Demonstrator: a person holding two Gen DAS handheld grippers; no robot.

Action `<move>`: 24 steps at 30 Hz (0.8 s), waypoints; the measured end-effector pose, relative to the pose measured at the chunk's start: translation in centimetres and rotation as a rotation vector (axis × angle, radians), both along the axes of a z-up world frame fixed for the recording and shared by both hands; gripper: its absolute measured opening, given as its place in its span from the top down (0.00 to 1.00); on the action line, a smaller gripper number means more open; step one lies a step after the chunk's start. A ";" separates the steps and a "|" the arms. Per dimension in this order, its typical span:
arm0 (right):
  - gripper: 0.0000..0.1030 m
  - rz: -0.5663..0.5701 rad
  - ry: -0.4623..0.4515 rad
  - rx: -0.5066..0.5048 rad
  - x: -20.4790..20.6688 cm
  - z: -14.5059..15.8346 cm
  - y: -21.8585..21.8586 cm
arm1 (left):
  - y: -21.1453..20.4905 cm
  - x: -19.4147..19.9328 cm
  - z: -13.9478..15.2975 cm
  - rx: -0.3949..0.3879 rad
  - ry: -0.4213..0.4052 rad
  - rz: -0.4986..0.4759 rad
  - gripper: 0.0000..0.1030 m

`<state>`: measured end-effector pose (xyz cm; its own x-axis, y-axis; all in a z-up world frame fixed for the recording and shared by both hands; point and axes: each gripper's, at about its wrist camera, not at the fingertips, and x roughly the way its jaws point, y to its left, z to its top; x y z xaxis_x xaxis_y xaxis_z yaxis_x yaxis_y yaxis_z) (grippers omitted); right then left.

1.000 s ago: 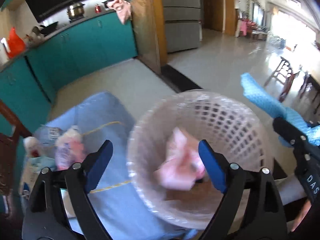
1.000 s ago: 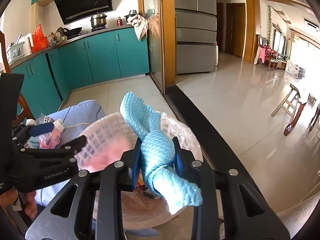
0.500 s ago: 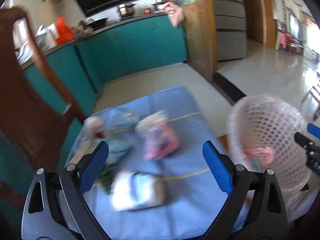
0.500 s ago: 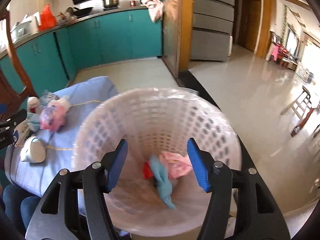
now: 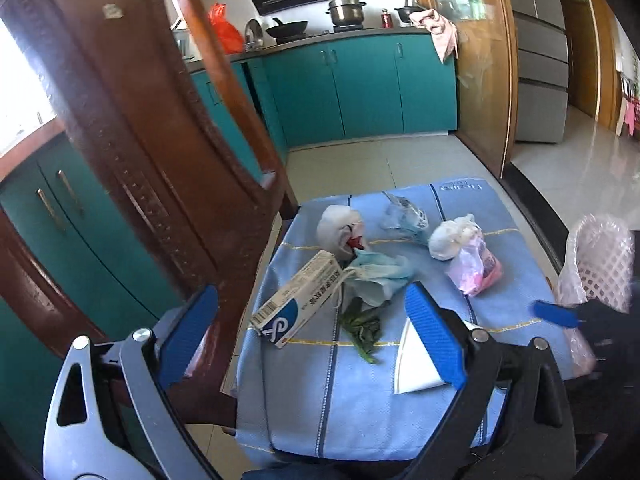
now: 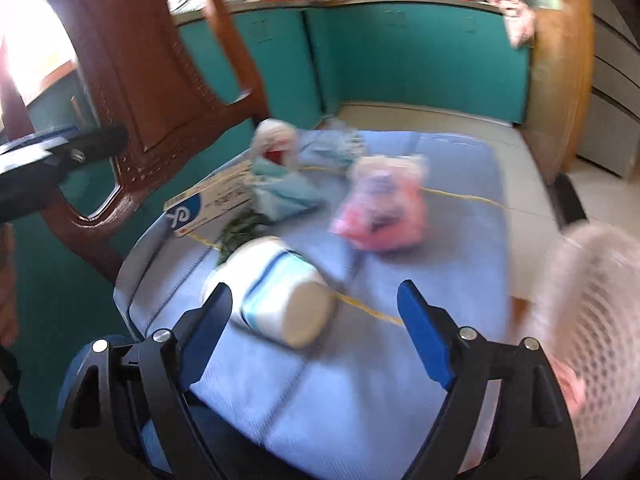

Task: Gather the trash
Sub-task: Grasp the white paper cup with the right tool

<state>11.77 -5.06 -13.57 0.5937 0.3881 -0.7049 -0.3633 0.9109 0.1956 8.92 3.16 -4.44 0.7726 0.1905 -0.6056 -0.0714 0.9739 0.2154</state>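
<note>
White jar (image 6: 276, 292) lying sideways (blurred).

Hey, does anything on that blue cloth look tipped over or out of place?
Yes. A white bottle lies on its side on the blue cloth, nearest the right gripper, whose jaws are opening with nothing between them. Loose green leaves lie beside a flat box.

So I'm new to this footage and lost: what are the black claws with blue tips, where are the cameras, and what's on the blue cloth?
There is no robot. A person holds two hand grippers, each with a fisheye camera looking along its fingers. The left gripper is open and empty. The right gripper is opening, also empty. On the blue cloth lie trash: a box, a blue mask, greens, a pink bag, a white bottle and other wrappers. The mesh basket at the right collects it.
</note>
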 end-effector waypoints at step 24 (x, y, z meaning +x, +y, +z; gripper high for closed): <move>0.43 -0.067 0.149 -0.022 0.7 -2.6 2.3 | 0.1 -0.2 -3.1 -0.109 0.082 -0.077 0.08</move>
<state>12.51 -2.77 -16.14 0.5060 0.3349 -0.7949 -0.2699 0.9367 0.2229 8.69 3.29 -7.57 0.7298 0.0625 -0.6808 0.0176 0.9938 0.1101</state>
